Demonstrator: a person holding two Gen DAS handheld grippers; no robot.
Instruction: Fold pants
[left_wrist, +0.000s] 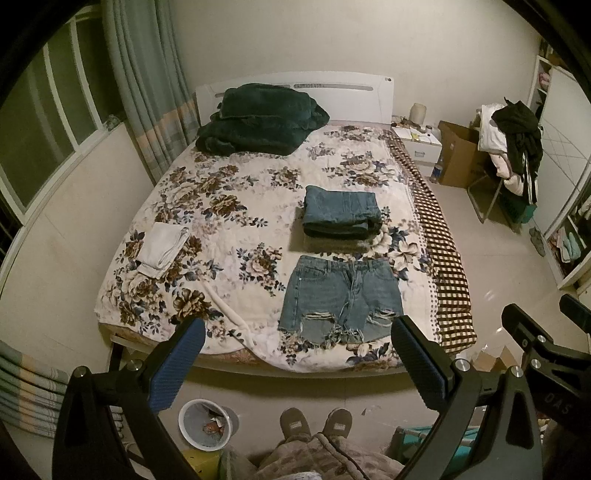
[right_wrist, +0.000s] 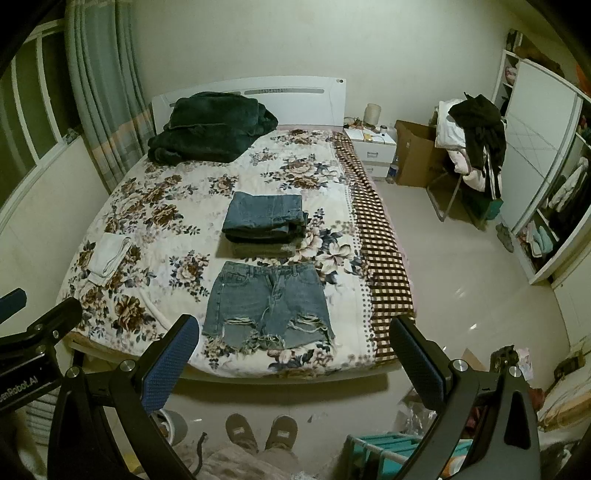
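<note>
Far left of the bed (left_wrist: 332, 354), a folded white garment (left_wrist: 162, 249) lies on the floral quilt (left_wrist: 207, 206); a dark green blanket (left_wrist: 258, 118) is heaped by the headboard. Left gripper (left_wrist: 299, 363) hangs above the foot of the bed, fingers (left_wrist: 177, 369) spread wide, empty. Mid-bed: denim shorts (left_wrist: 341, 299) flat, waistband toward the headboard, frayed hems at the near edge. Just beyond them, a stack of folded jeans (left_wrist: 341, 210), maybe an olive piece underneath. Right gripper (right_wrist: 295, 363) also wide apart, empty. Far right: nightstand (right_wrist: 373, 144), cardboard box (right_wrist: 417, 155).
</note>
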